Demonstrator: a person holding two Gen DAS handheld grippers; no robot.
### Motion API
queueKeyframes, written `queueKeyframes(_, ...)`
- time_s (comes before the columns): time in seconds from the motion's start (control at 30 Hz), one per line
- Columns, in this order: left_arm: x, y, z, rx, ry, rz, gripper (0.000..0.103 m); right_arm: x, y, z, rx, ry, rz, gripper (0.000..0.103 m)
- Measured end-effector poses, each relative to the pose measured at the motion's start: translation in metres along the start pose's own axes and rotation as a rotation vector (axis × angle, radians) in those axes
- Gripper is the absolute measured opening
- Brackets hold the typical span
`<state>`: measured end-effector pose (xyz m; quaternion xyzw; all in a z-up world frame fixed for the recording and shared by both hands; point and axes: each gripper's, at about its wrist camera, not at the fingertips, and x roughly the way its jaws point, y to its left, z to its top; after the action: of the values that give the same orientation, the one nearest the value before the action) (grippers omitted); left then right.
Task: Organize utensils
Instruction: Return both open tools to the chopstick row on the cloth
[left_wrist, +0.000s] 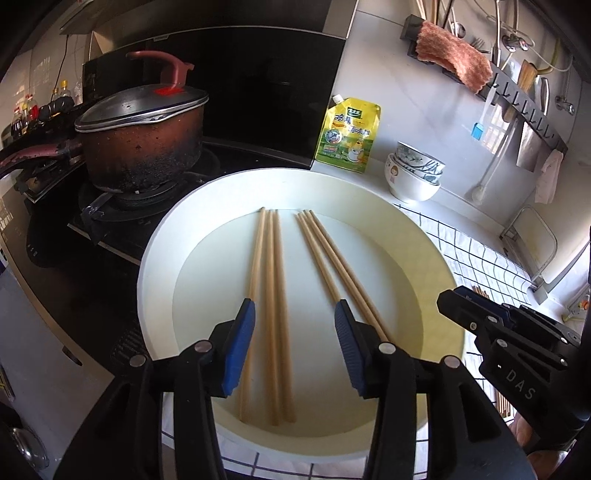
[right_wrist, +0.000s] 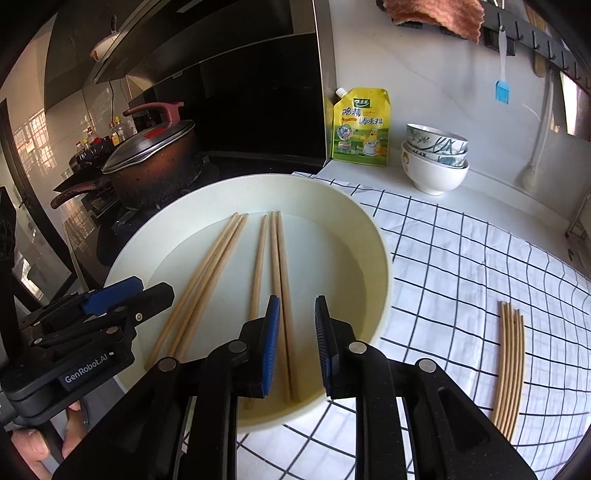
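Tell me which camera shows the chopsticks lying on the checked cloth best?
The right wrist view: the bundle of chopsticks on the cloth lies in full sight beside the basin. The left wrist view shows only bits of it behind the other hand-held gripper.

Tan chopsticks (left_wrist: 271, 295), cream basin (left_wrist: 155, 258), checked cloth (right_wrist: 461, 258).

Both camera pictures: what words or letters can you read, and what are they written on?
"DAS": on the side of the right gripper body, left wrist view.
"GenRobot.AI": on the side of the left gripper body, right wrist view.
"鸡精调味料": big characters on the yellow pouch.
Small print and the round badge on the pouch: too small to read.
Red label on the pot lid: no readable text.
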<state>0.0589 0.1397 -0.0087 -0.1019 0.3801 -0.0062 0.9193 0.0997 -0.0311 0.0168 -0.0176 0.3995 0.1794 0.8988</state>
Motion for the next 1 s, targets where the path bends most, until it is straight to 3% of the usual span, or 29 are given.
queueKeyframes(0.33,-0.014,-0.039,-0.008,0.058,-0.016,-0.040,0.049,-0.036,-0.030,-0.016,0.027,-0.047,-0.050,0.022)
queueKeyframes(1.0,-0.009,-0.148,-0.032,0.223,0.021,-0.105,0.052,-0.085,-0.144,-0.067,0.178,-0.066,-0.156,0.027)
